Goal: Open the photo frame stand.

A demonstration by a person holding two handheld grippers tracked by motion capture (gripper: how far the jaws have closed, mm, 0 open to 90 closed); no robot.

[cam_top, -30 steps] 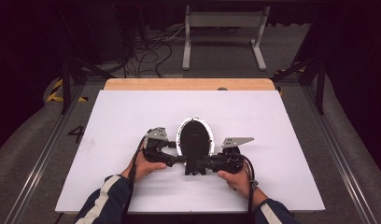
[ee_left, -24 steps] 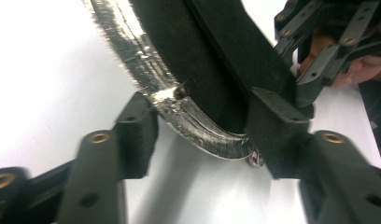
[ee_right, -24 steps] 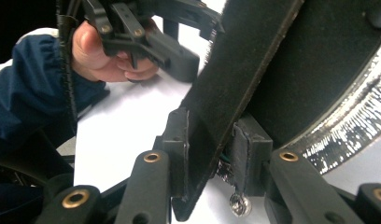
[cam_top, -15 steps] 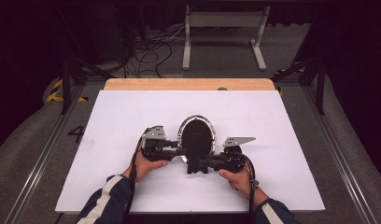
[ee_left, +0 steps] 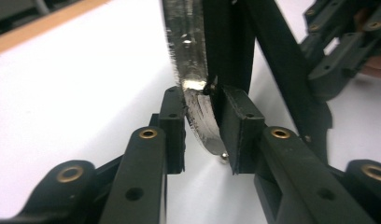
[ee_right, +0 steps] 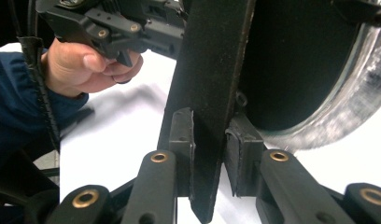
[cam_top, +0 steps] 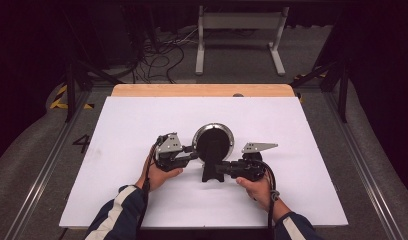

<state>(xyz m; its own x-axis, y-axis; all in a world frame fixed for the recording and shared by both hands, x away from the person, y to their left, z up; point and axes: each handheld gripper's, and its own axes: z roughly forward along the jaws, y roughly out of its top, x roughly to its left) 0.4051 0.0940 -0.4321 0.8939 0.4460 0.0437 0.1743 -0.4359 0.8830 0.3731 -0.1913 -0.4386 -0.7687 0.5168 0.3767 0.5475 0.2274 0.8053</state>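
White board (cam_top: 142,130) covers the wooden table (cam_top: 202,90), cables (cam_top: 162,55) tangle on the floor beyond, beside a white metal stand (cam_top: 239,22).

Dark room, grey floor (cam_top: 37,150), white frame (cam_top: 239,30)

Left hand-held gripper (cam_top: 191,151) jaws closed narrow, forearm angled inward; right hand-held gripper (cam_top: 218,170) jaws clamped, pointing left toward it.
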